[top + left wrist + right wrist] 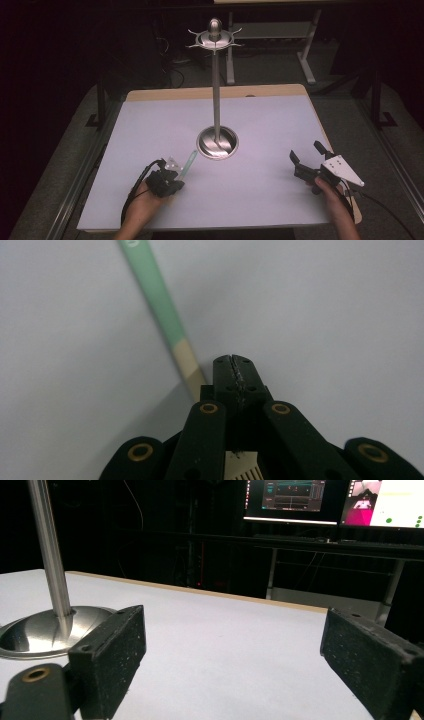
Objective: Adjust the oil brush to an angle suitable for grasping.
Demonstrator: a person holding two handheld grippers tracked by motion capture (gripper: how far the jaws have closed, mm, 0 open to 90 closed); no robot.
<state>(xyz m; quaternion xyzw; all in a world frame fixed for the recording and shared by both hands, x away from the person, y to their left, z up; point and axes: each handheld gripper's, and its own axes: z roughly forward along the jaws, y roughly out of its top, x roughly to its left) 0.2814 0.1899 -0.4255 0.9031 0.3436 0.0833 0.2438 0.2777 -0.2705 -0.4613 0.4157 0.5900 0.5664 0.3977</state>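
Note:
A thin stick, pale green with a beige near section (188,162) (160,300), points from my left gripper (176,176) toward the base of a tall metal stand (216,90). In the left gripper view the black jaws (232,362) are pressed together with nothing between the pads. The stick runs along their left side, and its near end is hidden behind them. My right gripper (305,151) (232,645) is at the front right, held by a hand, jaws wide apart and empty, facing the stand's round base (45,630).
The stand has a ring of small hooks at its top (214,37). A white mat (150,130) covers the table, with a wooden strip along the far edge (260,91). Beyond the table are dark floor, table legs and lit monitors (385,502).

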